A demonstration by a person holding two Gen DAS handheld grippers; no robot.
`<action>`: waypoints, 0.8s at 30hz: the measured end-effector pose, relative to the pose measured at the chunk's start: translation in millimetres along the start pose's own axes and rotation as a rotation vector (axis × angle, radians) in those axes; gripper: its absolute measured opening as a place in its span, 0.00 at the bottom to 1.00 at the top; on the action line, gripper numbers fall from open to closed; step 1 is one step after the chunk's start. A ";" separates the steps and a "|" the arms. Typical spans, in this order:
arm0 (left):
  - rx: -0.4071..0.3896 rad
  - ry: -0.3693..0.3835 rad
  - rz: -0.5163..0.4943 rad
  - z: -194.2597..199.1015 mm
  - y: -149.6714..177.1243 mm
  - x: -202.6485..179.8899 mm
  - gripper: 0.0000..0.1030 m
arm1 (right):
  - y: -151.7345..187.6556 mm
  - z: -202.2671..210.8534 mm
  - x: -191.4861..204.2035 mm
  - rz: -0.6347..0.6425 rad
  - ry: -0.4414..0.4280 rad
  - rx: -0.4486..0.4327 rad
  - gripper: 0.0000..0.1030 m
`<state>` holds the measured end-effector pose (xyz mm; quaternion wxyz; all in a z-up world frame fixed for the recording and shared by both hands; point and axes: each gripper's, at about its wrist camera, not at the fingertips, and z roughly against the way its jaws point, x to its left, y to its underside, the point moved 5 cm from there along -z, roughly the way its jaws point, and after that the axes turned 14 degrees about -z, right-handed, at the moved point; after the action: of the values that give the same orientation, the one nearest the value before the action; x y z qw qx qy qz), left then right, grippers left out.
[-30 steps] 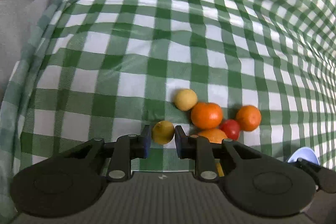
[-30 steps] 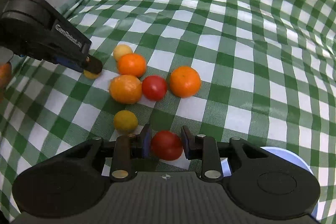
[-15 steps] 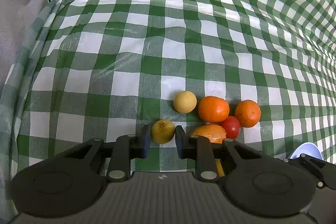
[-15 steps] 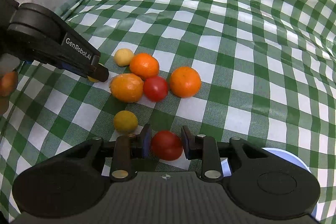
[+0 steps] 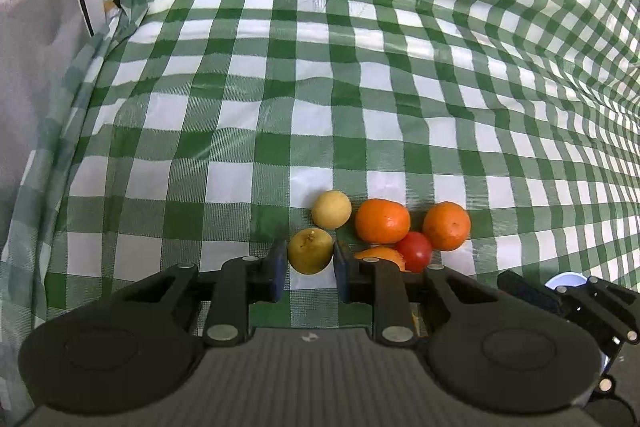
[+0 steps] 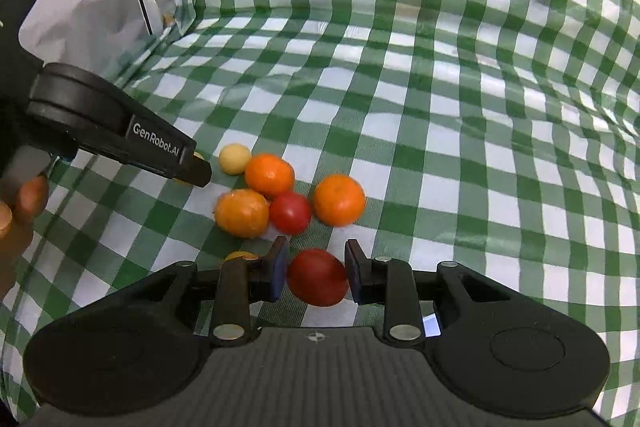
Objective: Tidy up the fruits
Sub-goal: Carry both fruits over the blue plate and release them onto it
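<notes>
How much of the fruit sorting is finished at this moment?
Nothing looks sorted yet. The left gripper is shut on a yellow fruit; the right gripper is shut on a red tomato. A loose cluster, including an orange, waits on the checked cloth.

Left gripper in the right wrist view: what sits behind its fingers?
The left gripper covers most of a yellow fruit; only slivers show past the fingers. A pale yellow fruit lies just beyond, fully visible.

Two close, downward wrist views sharing the fruit cluster (image 5: 394, 231).
</notes>
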<state>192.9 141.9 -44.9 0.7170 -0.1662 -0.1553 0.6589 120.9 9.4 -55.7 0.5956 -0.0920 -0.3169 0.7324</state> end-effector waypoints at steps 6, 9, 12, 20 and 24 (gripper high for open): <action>-0.029 -0.011 -0.051 18.5 0.2 -14.4 0.26 | -7.4 20.7 -4.5 -0.009 -0.001 -0.037 0.31; -0.047 -0.010 -0.090 26.7 -1.1 -27.0 0.26 | -8.7 31.7 -11.3 -0.018 0.002 -0.056 0.31; -0.062 0.000 -0.135 34.7 1.3 -41.4 0.26 | -8.3 42.5 -20.0 -0.025 0.010 -0.068 0.31; -0.101 0.050 -0.206 50.6 2.2 -76.6 0.26 | -5.0 65.0 -46.6 -0.054 0.040 -0.095 0.31; -0.093 0.062 -0.226 45.6 1.5 -91.7 0.26 | -2.5 68.0 -62.2 -0.077 0.061 -0.102 0.31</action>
<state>163.8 52.1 -5.0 0.7825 -0.2013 -0.1812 0.5606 105.2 -72.3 -16.2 0.6273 -0.1322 -0.3390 0.6886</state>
